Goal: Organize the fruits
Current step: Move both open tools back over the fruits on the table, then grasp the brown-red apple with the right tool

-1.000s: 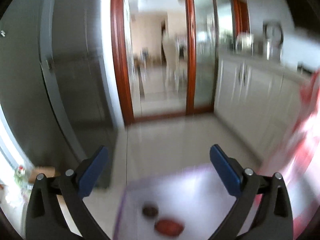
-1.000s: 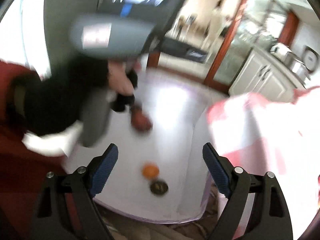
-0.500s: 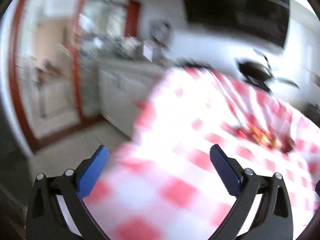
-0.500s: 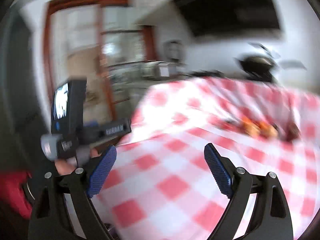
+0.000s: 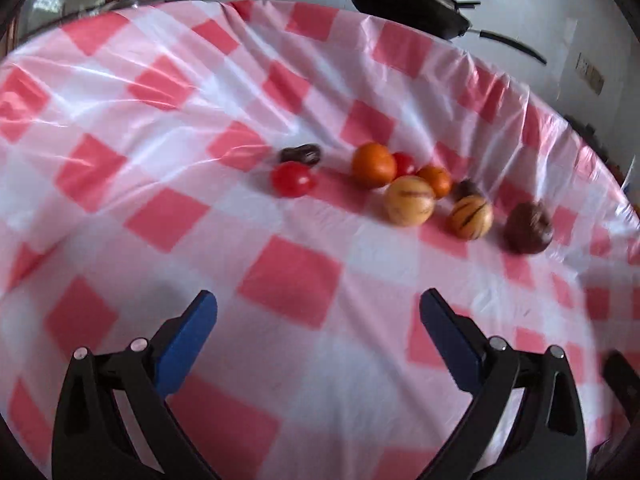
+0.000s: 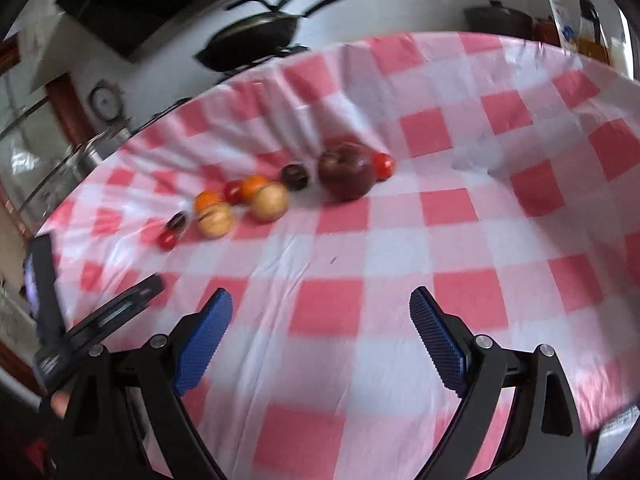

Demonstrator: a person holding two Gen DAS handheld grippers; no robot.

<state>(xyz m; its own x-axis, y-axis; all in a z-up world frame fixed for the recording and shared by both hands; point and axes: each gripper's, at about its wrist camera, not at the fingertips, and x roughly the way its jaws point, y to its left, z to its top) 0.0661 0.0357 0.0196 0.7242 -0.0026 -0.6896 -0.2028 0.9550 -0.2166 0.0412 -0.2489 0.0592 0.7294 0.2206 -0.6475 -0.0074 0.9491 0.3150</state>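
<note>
Several fruits lie in a loose row on a red-and-white checked tablecloth (image 5: pixel 288 276). In the left wrist view I see a red tomato (image 5: pixel 292 179), an orange (image 5: pixel 373 165), a pale yellow melon-like fruit (image 5: pixel 409 201), a striped yellow fruit (image 5: pixel 470 217) and a dark brown fruit (image 5: pixel 528 227). My left gripper (image 5: pixel 318 312) is open, well short of them. The right wrist view shows a dark red apple (image 6: pixel 347 170), a pale round fruit (image 6: pixel 269 201) and a small tomato (image 6: pixel 167 239). My right gripper (image 6: pixel 321 312) is open and empty above the cloth (image 6: pixel 332 308).
A black wok (image 5: pixel 404 2) sits behind the table's far edge, also in the right wrist view as a wok (image 6: pixel 256 42). The left hand-held gripper's body (image 6: pixel 80 320) shows at the lower left of the right wrist view. Bottles and a pot (image 6: pixel 500 18) stand at the far right.
Both views swung from the floor and a clear bin holding a few fruits up onto the table. The row of fruits now lies ahead of both grippers, which stayed open.
</note>
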